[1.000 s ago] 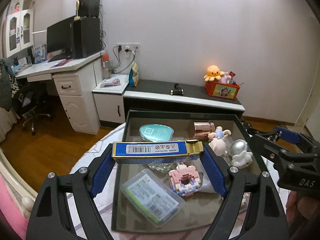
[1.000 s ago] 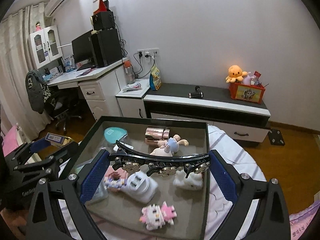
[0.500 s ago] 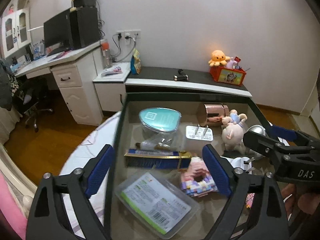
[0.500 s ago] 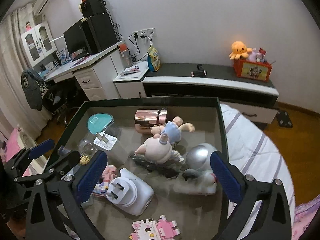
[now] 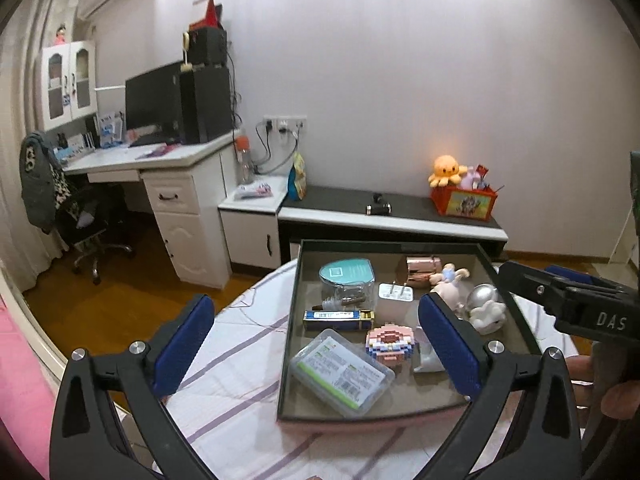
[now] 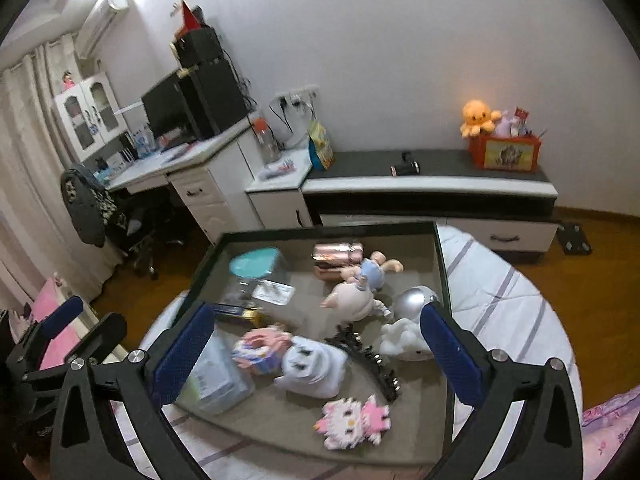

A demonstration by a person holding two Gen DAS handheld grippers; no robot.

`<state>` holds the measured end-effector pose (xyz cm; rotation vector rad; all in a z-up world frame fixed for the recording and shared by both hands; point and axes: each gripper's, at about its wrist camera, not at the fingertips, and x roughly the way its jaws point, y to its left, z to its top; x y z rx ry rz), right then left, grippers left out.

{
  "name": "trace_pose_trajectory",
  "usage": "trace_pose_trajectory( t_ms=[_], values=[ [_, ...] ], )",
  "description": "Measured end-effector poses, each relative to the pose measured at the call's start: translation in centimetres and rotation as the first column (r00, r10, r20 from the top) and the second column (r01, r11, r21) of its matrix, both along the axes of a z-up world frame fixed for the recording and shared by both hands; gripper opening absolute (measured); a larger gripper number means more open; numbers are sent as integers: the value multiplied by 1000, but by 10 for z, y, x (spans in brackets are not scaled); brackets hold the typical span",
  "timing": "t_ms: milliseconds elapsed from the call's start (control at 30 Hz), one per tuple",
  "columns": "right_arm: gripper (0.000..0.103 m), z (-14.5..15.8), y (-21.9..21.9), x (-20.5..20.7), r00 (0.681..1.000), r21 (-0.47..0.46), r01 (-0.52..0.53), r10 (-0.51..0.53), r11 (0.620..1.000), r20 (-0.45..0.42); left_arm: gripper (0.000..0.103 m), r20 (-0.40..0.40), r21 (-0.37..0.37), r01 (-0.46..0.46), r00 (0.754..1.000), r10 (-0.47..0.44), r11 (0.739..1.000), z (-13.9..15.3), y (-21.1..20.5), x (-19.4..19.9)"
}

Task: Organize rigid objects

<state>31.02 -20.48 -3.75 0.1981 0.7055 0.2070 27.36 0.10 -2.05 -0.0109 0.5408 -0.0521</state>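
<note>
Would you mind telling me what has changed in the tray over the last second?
The left gripper let go of the blue box, which now lies in the tray; its jaws have just been opening and it has pulled back, empty. The right gripper dropped the black hair clip beside the white plug and is open too. The other toys look unmoved.

One tray [image 5: 486, 256], two block toys [image 6: 262, 350] (pink), one charger [image 6: 310, 366]
</note>
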Motion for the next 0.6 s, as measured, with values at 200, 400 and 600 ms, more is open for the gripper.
trace_pose_trajectory(
  t_ms=[200, 400, 600],
  values=[
    [103, 36, 9, -59, 996, -36, 6, -3, 999, 87, 103, 47, 1, -13, 999, 13, 1000, 22, 5, -50],
    [103, 53, 6, -115, 990, -53, 29, -21, 998, 140, 103, 68, -23, -14, 998, 15, 1000, 34, 8, -98],
    [103, 60, 5, -162, 984, -86, 57, -42, 995, 171, 103, 57, -60, -8, 998, 11, 998, 34, 6, -134]
  ],
)
